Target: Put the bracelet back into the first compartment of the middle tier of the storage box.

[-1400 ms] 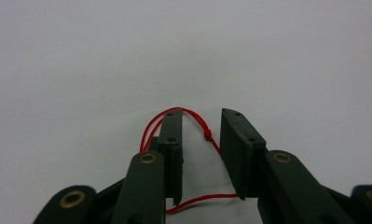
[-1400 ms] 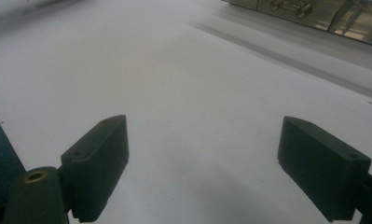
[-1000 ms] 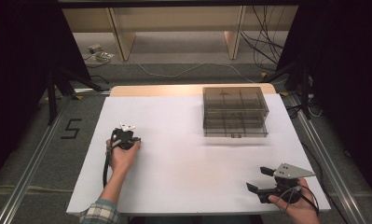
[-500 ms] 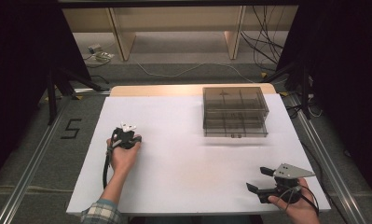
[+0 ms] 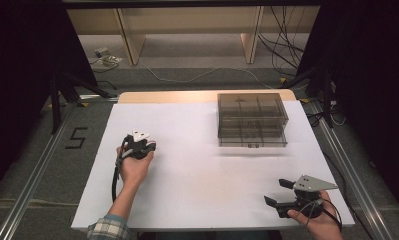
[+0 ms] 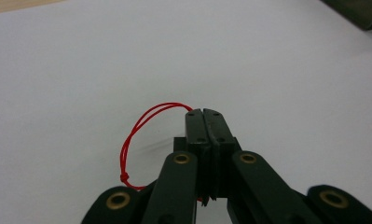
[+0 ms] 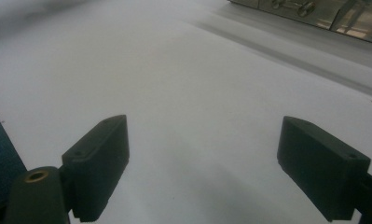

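One readable mark from my seat, a black digit "5" (image 5: 76, 138) on the grey floor (image 5: 32, 165), left of the bench (image 5: 197, 190), nothing else legible

Red string loop (image 6: 141, 135), apparently jaw-pinched

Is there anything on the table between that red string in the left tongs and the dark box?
Nothing visible. The left tongs are shut on the string, and bare white table lies between them and the box.
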`<state>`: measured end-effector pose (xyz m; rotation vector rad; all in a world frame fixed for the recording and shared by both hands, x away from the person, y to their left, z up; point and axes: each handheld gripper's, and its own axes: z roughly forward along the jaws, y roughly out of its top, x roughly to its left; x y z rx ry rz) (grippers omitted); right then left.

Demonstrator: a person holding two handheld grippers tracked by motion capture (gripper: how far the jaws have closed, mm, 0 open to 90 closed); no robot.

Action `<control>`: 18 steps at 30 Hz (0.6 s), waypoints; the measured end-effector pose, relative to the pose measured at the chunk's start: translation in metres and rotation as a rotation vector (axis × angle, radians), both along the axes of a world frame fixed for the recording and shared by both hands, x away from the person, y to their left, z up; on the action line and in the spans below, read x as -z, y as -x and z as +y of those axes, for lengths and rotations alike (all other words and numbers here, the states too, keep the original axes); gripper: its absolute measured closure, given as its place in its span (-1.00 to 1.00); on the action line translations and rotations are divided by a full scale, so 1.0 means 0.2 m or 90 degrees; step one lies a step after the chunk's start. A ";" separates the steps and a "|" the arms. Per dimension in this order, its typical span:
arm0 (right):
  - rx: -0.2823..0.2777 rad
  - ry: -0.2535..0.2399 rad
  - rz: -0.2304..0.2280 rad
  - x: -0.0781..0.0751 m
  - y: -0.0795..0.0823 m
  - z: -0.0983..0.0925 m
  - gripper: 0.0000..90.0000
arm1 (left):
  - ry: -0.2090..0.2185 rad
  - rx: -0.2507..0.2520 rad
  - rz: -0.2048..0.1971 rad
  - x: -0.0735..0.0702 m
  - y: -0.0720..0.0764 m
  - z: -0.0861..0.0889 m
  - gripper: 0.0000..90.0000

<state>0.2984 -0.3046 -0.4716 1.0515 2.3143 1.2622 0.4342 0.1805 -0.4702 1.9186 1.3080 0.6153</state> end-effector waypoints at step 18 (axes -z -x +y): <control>-0.001 -0.001 0.000 0.00 0.00 0.00 -0.61 | 0.009 0.031 -0.024 -0.07 0.03 -0.08 0.99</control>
